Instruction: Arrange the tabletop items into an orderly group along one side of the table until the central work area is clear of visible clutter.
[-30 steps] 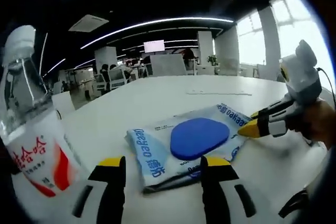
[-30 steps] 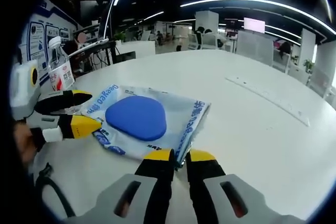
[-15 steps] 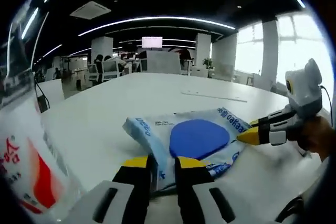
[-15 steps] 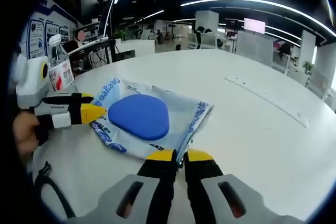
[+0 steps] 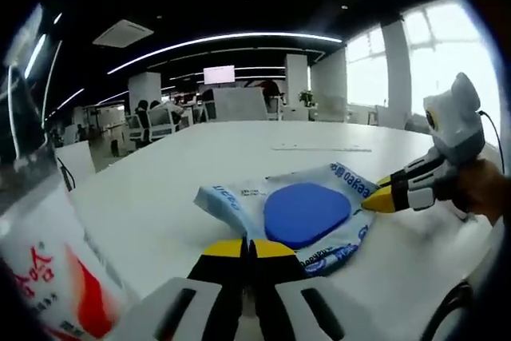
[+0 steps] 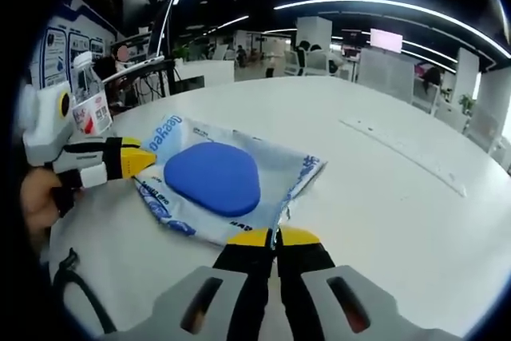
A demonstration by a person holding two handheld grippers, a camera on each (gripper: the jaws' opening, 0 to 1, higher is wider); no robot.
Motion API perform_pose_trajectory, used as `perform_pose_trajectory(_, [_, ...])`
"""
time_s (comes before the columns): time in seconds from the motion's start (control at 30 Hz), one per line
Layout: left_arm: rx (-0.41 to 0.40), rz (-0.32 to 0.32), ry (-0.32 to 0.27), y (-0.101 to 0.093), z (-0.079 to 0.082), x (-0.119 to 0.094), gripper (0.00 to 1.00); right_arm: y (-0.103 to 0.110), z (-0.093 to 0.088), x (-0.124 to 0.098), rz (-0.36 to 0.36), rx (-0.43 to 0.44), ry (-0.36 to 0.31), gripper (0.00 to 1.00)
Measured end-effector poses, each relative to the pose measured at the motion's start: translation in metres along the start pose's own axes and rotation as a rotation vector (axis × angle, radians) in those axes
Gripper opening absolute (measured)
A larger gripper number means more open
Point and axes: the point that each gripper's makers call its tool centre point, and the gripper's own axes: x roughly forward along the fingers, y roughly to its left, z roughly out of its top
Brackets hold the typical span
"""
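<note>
A clear plastic packet with blue print and a blue oval pad inside [image 5: 307, 212] lies across the white table [image 5: 192, 165]. My left gripper [image 5: 248, 247] is shut on the packet's near edge. My right gripper [image 5: 374, 203] comes in from the right, its yellow tips pinched on the opposite edge. In the right gripper view the same packet [image 6: 211, 177] stretches between my right gripper [image 6: 275, 236], shut on its near edge, and my left gripper [image 6: 144, 157], shut on its far left corner. A hand holds each tool.
A water bottle with a red and white label [image 5: 48, 277] stands very close on the left, and shows small at the table's edge [image 6: 90, 105]. A thin pale strip [image 6: 407, 153] lies further out on the table [image 6: 383, 213]. Desks and chairs fill the office behind.
My left gripper's jaws, wide open one second ago, have closed onto the packet's edge. The right gripper has stayed shut on the other edge. The packet has shifted slightly.
</note>
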Motion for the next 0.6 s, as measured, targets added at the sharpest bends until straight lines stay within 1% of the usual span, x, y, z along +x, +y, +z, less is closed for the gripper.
perform_pose_trajectory(0.13, [0.011,-0.009,-0.02,0.0,0.006,-0.001,0.0,0.008,0.001,-0.006,-0.001,-0.004,-0.011,0.0])
perform_pose_trajectory(0.23, [0.014,-0.015,-0.033,0.0,0.014,-0.002,0.0,0.005,0.006,-0.011,-0.008,-0.008,-0.024,0.0])
perform_pose_trajectory(0.3, [-0.01,-0.022,-0.045,0.0,0.017,-0.004,0.0,0.003,0.01,-0.016,-0.021,-0.022,-0.034,0.0])
perform_pose_trajectory(0.37, [-0.002,-0.031,-0.047,-0.002,0.016,-0.007,0.0,0.002,0.013,-0.021,-0.036,-0.039,-0.04,0.0])
perform_pose_trajectory(0.47, [-0.012,-0.045,-0.062,-0.003,0.018,-0.009,0.0,0.003,0.017,-0.031,-0.051,-0.058,-0.053,0.0])
perform_pose_trajectory(0.57, [-0.018,-0.054,-0.078,-0.005,0.024,-0.01,0.0,0.006,0.021,-0.039,-0.057,-0.055,-0.074,0.0])
perform_pose_trajectory(0.6, [-0.014,-0.055,-0.086,-0.006,0.024,-0.016,0.0,0.006,0.022,-0.041,-0.058,-0.051,-0.081,0.0])
